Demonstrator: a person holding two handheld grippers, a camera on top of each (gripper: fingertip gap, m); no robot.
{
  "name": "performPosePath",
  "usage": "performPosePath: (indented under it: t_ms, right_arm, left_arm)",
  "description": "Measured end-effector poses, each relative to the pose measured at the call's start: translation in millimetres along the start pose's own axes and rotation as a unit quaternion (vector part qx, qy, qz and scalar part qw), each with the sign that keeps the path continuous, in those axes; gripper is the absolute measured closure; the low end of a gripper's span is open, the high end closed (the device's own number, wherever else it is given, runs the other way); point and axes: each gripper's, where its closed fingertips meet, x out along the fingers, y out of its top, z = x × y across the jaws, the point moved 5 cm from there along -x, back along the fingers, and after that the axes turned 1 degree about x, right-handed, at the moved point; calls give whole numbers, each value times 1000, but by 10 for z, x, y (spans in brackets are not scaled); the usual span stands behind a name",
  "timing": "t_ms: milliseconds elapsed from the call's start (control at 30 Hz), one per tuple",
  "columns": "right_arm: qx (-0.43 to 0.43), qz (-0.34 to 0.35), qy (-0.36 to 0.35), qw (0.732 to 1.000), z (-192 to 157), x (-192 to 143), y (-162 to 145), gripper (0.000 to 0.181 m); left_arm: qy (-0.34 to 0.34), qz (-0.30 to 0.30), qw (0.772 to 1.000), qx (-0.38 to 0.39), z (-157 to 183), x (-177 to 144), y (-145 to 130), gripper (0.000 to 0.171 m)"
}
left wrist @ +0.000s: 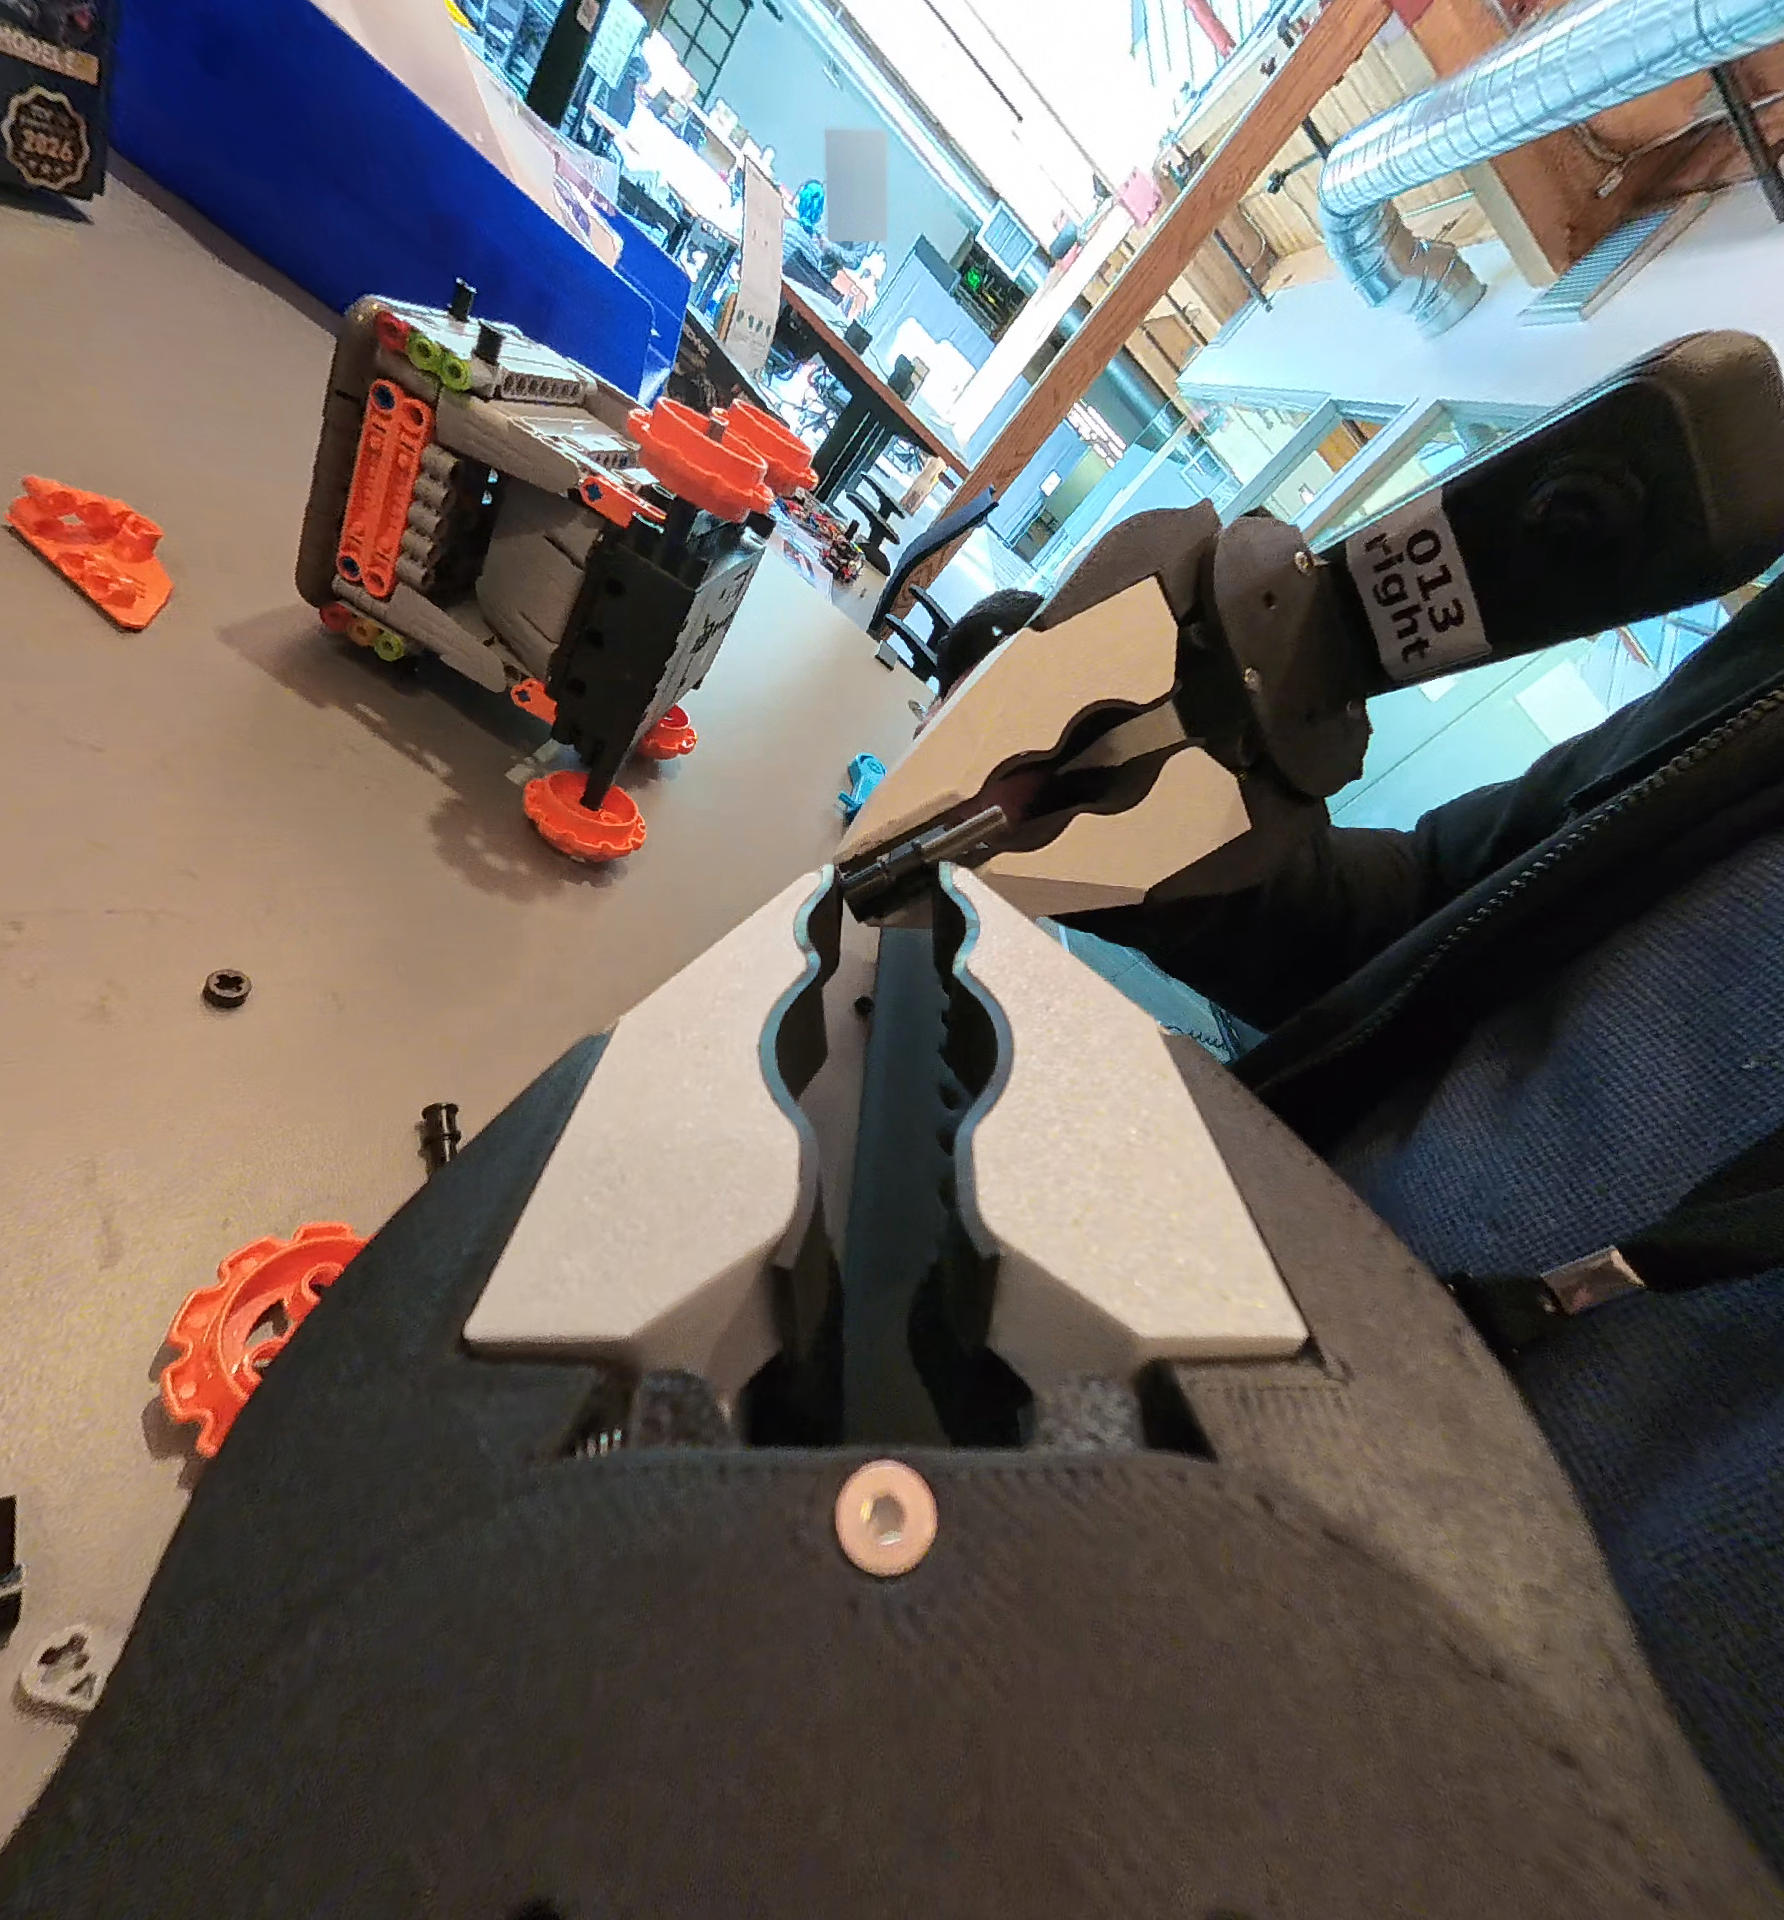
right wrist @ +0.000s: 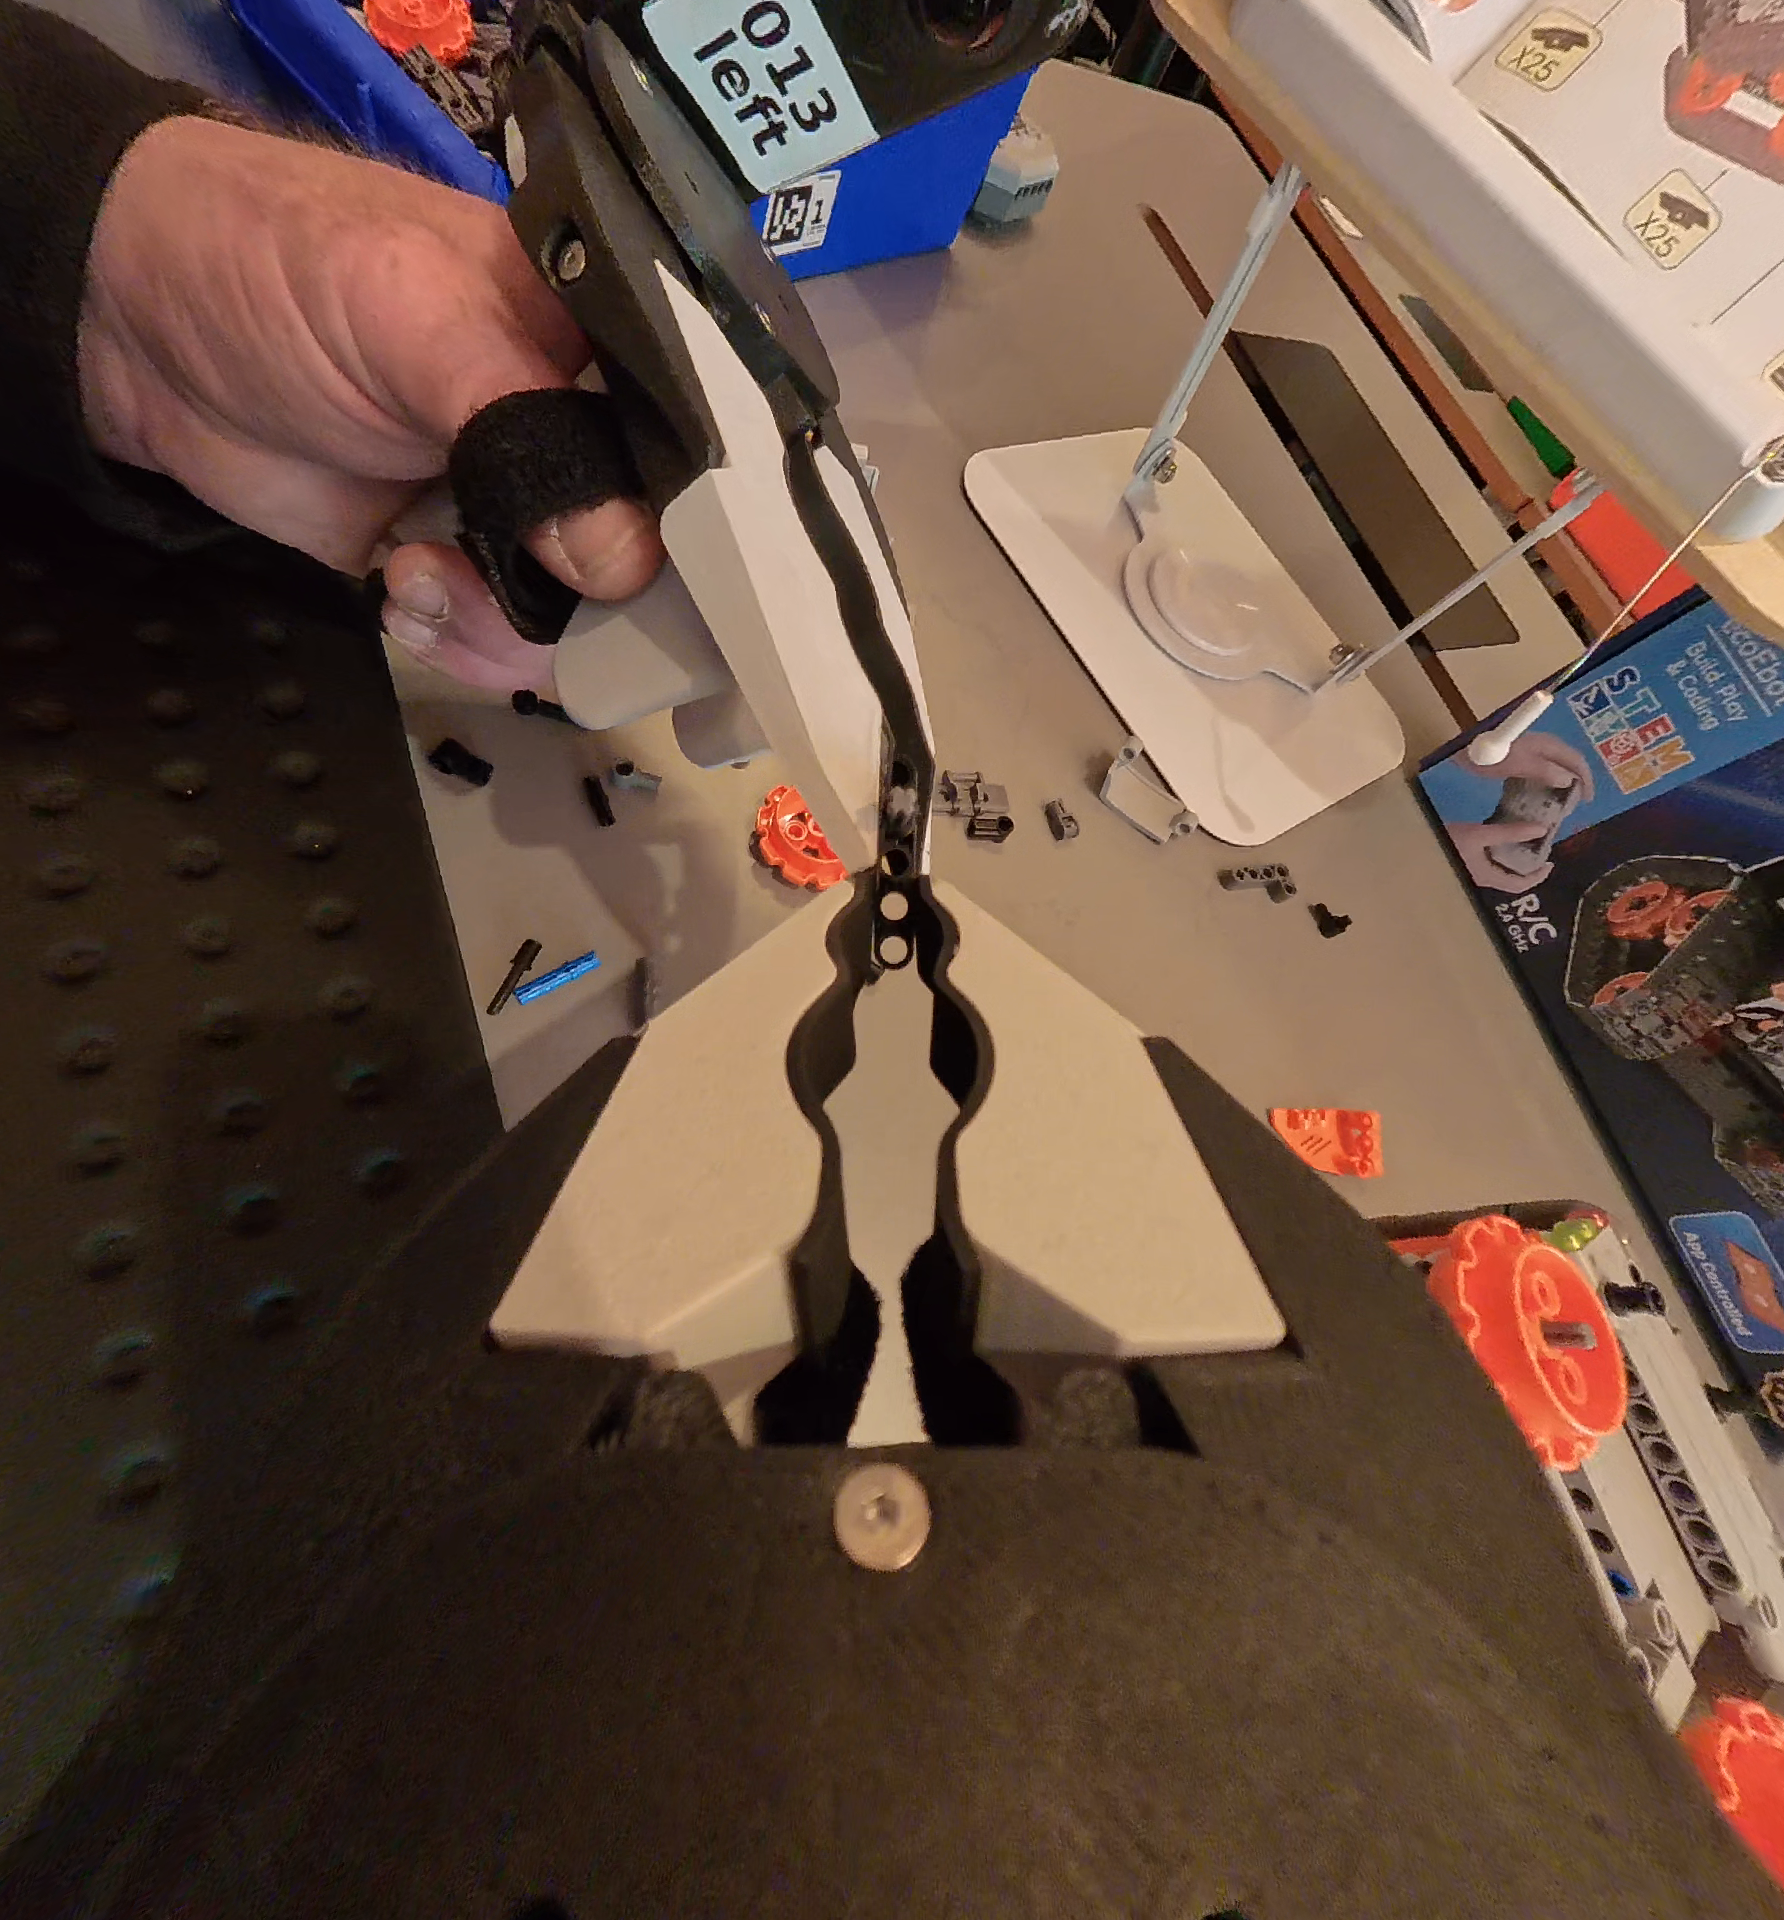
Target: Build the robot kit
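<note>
Currently L gripper is pinched on a black holed beam held off the table, R gripper is clamped on a small dark pin, tips meeting at the beam end, w/ part-built orange-grey model well apart.

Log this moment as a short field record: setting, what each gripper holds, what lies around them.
setting: grey table strewn with building-kit parts
left gripper: shut on a long black toothed strip
right gripper: shut on a black beam with holes
contact: both grippers' tips meet above the table; a small dark pin shows at the right one's tip
model: partly built grey and orange vehicle stands behind them
loose parts: orange gear, orange plate, black bushing
other: white stand base, kit box
</note>
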Motion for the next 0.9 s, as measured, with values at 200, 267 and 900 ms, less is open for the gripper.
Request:
performPosePath:
  t_ms: [200, 267, 900]
  right_arm:
    - [23, 0, 28, 999, -40, 14, -37, 176]
    - [39, 5, 35, 999, -36, 18, -40, 176]
    - [310, 86, 194, 927, 25, -22, -25, 176]
  left_arm:
    - [4, -18, 1000, 3, 8, -10, -66, 155]
    - [6, -15, 1000, -1, 5, -15, -71, 156]
    - [-22, 10, 1000, -7, 73, -78, -21, 161]
